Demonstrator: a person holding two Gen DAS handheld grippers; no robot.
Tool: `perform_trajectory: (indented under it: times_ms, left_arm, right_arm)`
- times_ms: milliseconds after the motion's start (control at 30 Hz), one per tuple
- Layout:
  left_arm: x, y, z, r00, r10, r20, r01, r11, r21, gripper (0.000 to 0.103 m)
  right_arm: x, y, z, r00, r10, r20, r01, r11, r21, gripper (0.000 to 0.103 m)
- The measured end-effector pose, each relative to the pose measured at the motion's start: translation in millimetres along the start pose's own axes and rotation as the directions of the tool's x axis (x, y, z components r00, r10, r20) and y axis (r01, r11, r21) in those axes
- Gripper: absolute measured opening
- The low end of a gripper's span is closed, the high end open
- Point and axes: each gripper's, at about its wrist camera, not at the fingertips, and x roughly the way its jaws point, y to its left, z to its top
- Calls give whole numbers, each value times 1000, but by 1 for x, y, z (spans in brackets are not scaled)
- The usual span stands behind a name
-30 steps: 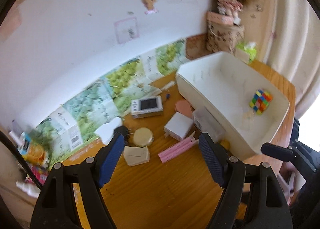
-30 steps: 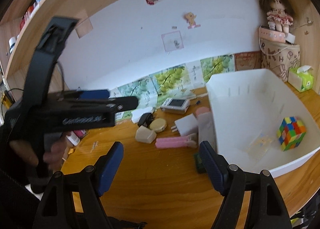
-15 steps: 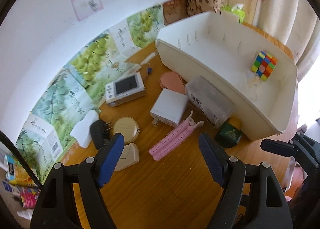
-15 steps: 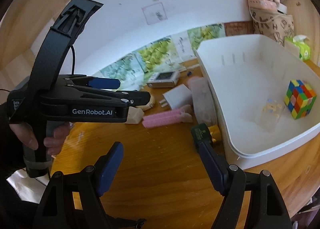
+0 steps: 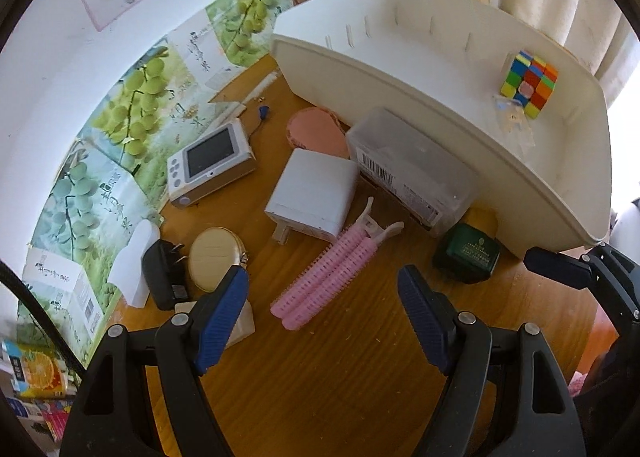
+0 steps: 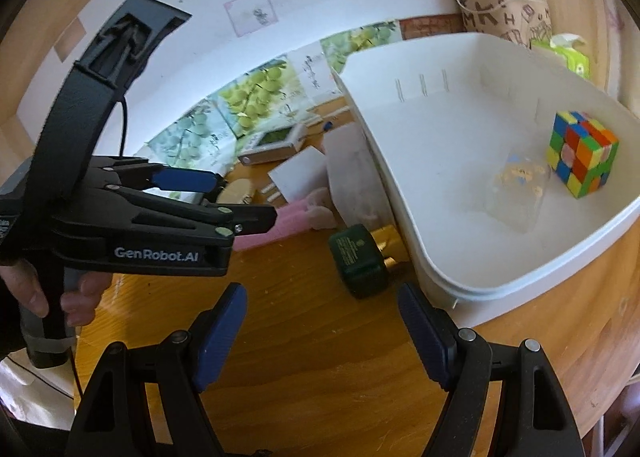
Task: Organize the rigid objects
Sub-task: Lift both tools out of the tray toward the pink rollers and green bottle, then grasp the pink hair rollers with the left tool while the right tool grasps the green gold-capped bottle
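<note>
I am holding my left gripper (image 5: 322, 297) over the wooden desk (image 5: 320, 385), its blue pads standing wide apart and gripping nothing. At the far left of this view a white block (image 5: 134, 265) and a black plug adapter (image 5: 164, 277) are lying side by side, with a round beige compact (image 5: 214, 259) just beside them and close ahead of my left pad. Farther back, a small white screen device (image 5: 210, 165) is sitting near the grape-printed paper along the wall. Between my two pads, just ahead of them, a pink hair roller clip (image 5: 320, 281) is lying at a slant, its clip end touching a white charger (image 5: 314, 197). Right of that, a clear plastic box (image 5: 408, 169) is leaning against the outer wall of the white bin (image 5: 400, 69), and a dark green box (image 5: 468, 255) is sitting at the bin's near corner, ahead of my right pad.

I am holding my right gripper (image 6: 322, 315) equally wide and empty over bare desk. The dark green box is lying just ahead of it, between the pads' lines, and the bin is holding a colour cube (image 6: 582, 153) to the right.
</note>
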Motion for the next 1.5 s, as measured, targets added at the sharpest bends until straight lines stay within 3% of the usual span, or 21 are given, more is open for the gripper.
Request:
perform_trajectory:
  times_ms: [400,733,900,967,1100,1300,1367,1400,1500]
  left_arm:
    - [26,-4,4,999,-15,-43,16,1000,24,80]
    - [42,-10,7,997,-13,-74,16,999,37,79]
    - [49,-4,7,997,-27,-79,29,999,18,76]
    - [50,-5,6,996,-27,-82,28,999,18,68]
    - [51,-5,6,997,-45,-64,45,999,9,62]
    - [52,-7,10,996,-73,-47,72,997,-23,49]
    - [53,-8,12,997,-71,-44,70,997,-22,47]
    - [53,-9,12,997,-72,-41,71,997,-22,46]
    - [53,-10,12,996,-80,-32,79,997,-23,43]
  right_arm:
    - [9,-15,4,991,-119,64,112,989,98,78]
    - [24,-16,9,987,-144,70,141,989,40,78]
    - [32,-15,11,989,-134,62,134,991,1,77]
    - [34,-16,11,989,-138,52,138,990,1,76]
    - [34,-18,10,990,-137,44,137,991,9,74]
    - [32,-22,10,990,-129,48,127,991,38,63]
    - [33,-20,9,993,-110,44,109,994,31,48]
    - [34,-17,10,993,-110,42,110,994,14,46]
    - [33,-14,10,991,-124,43,124,992,2,46]
